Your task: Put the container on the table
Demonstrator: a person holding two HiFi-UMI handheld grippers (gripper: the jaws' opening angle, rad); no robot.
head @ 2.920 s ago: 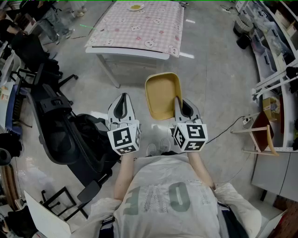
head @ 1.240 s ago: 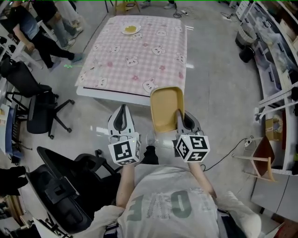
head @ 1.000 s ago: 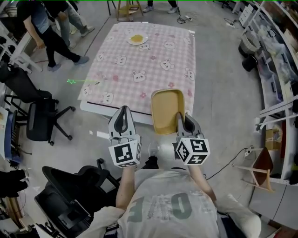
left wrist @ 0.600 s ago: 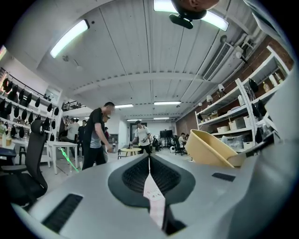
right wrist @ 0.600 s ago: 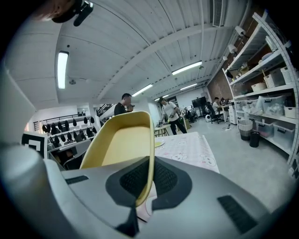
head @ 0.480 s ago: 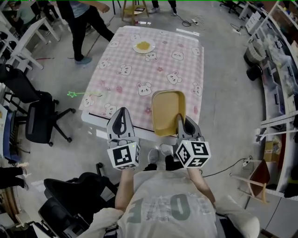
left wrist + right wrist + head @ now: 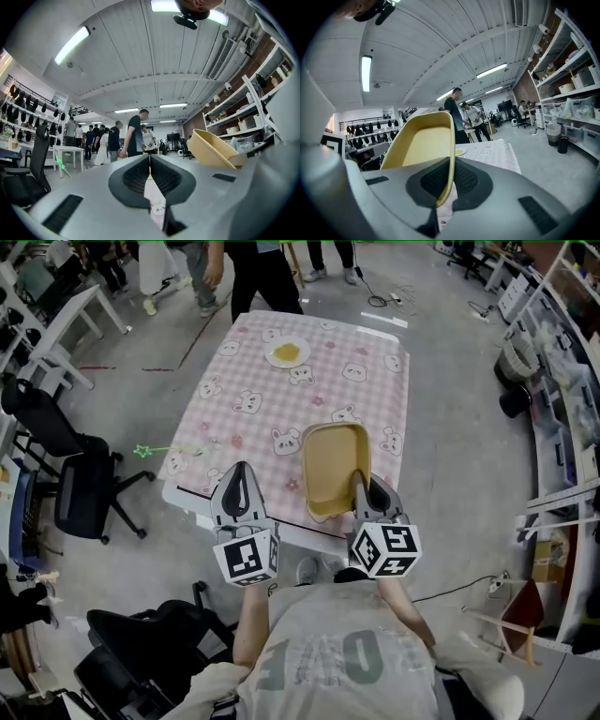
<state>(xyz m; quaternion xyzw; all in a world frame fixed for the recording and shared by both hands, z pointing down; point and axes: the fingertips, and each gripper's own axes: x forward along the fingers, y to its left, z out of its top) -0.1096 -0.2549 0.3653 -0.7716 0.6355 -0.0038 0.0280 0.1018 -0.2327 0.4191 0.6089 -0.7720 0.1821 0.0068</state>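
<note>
Left gripper: jaws together with nothing between them; it takes no part in the carry and points level toward the near table edge.
Table: pink checked cloth with rabbit prints, directly ahead of both grippers; its near edge lies just under the fingertips in the head view.
Plate of food: on the far part of the table, well ahead of both grippers and well apart from the container.
Container: a yellow, shallow, tray-like tub, to the right of the left gripper and held out ahead of the right one. It is in the air over the near right part of the cloth and does not appear to rest on it.
Right gripper: jaws clamped on the container's near right rim, which runs edge-on between the pads in the right gripper view.
Done: container picked up and brought to the table.
Left: lower it onto a bare patch of cloth short of the plate, open the right jaws, draw back.
Progress: roughly two thirds, by my judgement.
</note>
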